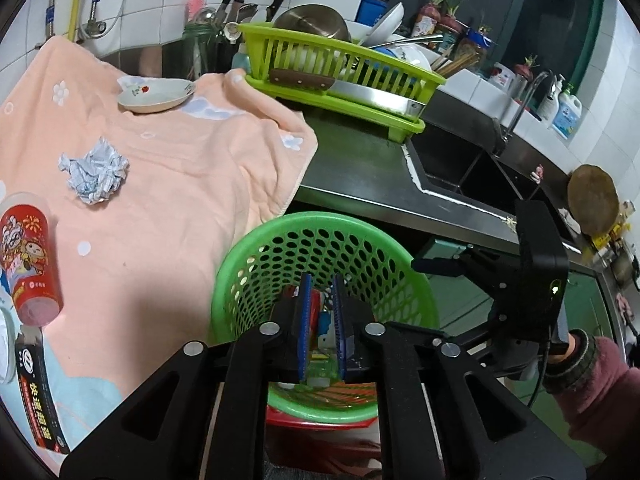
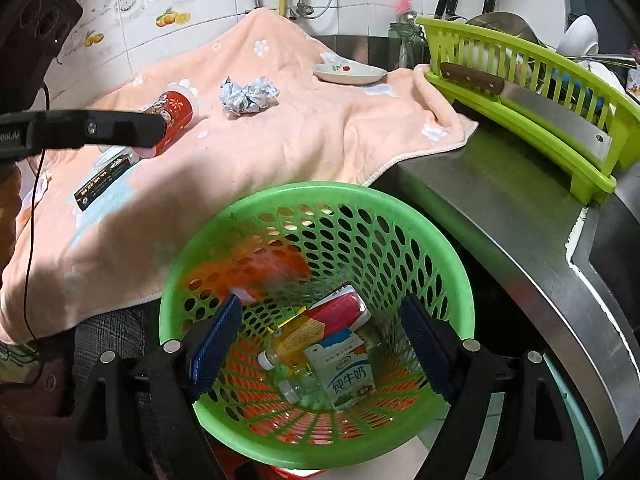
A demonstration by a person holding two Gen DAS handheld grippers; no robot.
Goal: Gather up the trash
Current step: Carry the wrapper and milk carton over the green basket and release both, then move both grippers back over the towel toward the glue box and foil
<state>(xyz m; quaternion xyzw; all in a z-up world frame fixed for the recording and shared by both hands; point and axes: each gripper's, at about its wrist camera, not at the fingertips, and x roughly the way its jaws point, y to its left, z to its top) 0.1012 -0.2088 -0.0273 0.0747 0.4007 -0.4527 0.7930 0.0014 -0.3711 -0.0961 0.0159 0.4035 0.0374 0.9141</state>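
A green perforated basket (image 2: 192, 292) stands below the counter edge and holds a milk carton (image 2: 348, 372), a clear bottle (image 2: 296, 384) and a red pack (image 2: 340, 312). My right gripper (image 2: 320, 332) is open over it, and a blurred orange item (image 2: 256, 268) is inside the basket's left wall. My left gripper (image 1: 322, 320) is nearly shut and empty above the basket (image 1: 340, 248). On the peach towel (image 1: 172, 184) lie a crumpled paper ball (image 1: 94, 170), a red paper cup (image 1: 28, 258) on its side and a black box (image 1: 38, 396).
A small dish (image 1: 156, 96) sits on the towel's far side. A green dish rack (image 1: 340, 80) with a cleaver against it stands on the steel counter (image 1: 360, 168). A sink (image 1: 460, 168) lies to the right. The right gripper's body (image 1: 532, 280) shows in the left view.
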